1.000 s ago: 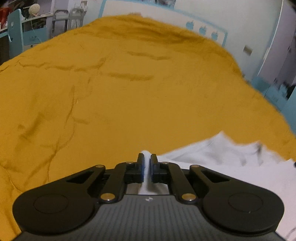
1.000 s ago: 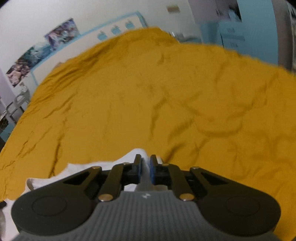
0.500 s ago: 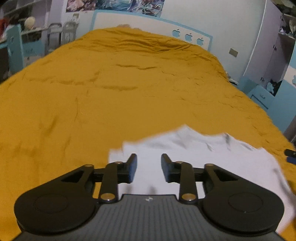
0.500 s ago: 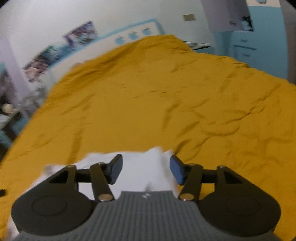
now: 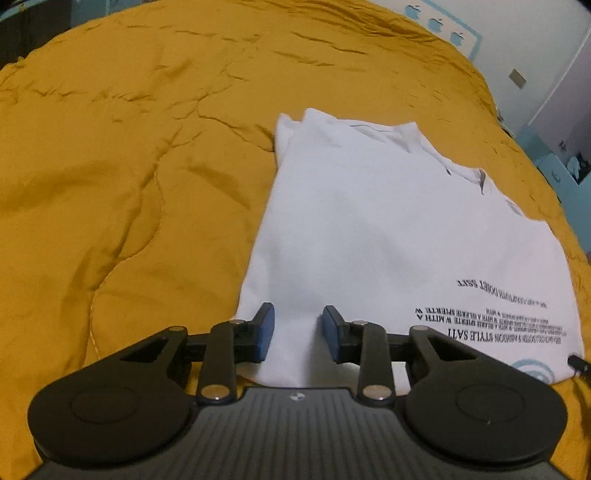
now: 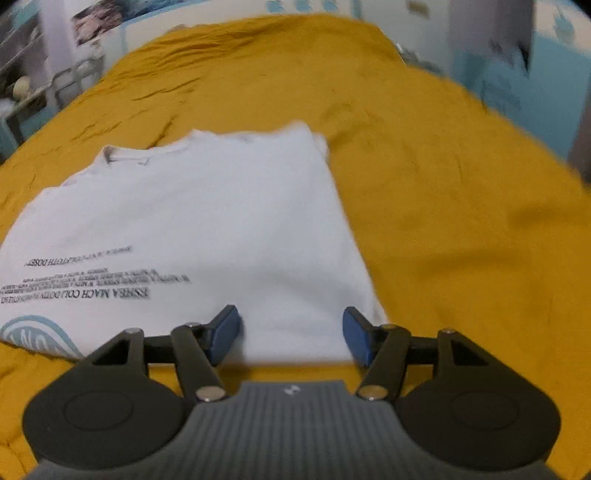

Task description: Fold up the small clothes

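A white T-shirt [image 5: 388, 221] lies flat on the mustard-yellow bedspread [image 5: 110, 184], folded into a rectangle, with black print and a pale blue round logo near its front edge. My left gripper [image 5: 297, 332] hovers over the shirt's near left corner, open, its blue pads clear of the cloth. In the right wrist view the same T-shirt [image 6: 221, 221] stretches away from me on the bedspread [image 6: 461, 221]. My right gripper [image 6: 291, 334] stands wide open at the shirt's near right corner with nothing pinched between its pads.
A white headboard with blue apple emblems [image 5: 439, 24] closes the far end of the bed. Blue cabinets [image 6: 517, 92] stand to the right and a metal rack [image 6: 55, 85] to the left. Wrinkled bedspread surrounds the shirt on all sides.
Both grippers were shut on white cloth a second ago; they opened, let it go and drew back. The shirt now lies spread flat in front of them.
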Motion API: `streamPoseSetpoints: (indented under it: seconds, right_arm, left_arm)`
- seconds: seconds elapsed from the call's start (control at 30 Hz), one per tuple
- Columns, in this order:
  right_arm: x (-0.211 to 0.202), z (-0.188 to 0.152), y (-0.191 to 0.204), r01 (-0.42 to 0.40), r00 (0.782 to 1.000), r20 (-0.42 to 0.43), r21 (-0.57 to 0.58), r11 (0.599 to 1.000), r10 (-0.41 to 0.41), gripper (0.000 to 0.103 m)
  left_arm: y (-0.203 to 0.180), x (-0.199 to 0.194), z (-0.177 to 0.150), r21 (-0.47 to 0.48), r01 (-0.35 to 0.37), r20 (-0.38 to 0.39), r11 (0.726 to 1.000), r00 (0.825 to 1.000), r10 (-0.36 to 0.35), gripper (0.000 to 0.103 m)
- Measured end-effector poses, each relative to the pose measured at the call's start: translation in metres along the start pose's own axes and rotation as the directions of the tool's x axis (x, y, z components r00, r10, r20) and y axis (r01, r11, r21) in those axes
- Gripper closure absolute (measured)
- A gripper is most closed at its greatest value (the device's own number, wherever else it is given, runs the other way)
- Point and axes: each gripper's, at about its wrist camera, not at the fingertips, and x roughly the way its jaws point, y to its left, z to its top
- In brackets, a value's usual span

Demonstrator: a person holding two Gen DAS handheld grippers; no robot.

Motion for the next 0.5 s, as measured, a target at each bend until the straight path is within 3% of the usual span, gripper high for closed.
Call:
streamPoseSetpoints:
  seconds: [0.1,0.17,0.23,0.37,0.5]
  right_arm:
    - [-0.008,0.000,-0.001,0.001,1.000,-0.004,0.007,1.000,-0.001,0.046]
    - [-0.014,0.010,0.003,0.007,1.000,-0.007,0.033,0.999,-0.007,0.045]
    - [-0.026,0.019,0.012,-0.041,0.999,0.024,0.070,0.997,0.039,0.045]
    - [-0.041,0.035,0.042,-0.172,0.984,0.064,0.084,0.981,0.167,0.039]
    - [-0.023,0.033,0.077,-0.208,0.978,0.027,0.029,0.978,0.207,0.039]
  left_arm:
    - [-0.004,-0.003,0.004,0.033,-0.009,-0.011,0.999,1.000,0.010,0.067]
    - [-0.018,-0.014,0.012,0.034,-0.055,-0.008,0.998,0.998,0.055,0.067]
    - [-0.033,-0.027,0.012,0.030,-0.072,0.030,0.997,0.997,0.071,0.065]
    - [-0.074,-0.051,0.003,0.096,-0.003,0.098,0.995,0.995,-0.006,0.045]
    - [-0.098,-0.038,-0.014,0.164,0.015,0.060,0.986,0.998,-0.025,0.042]
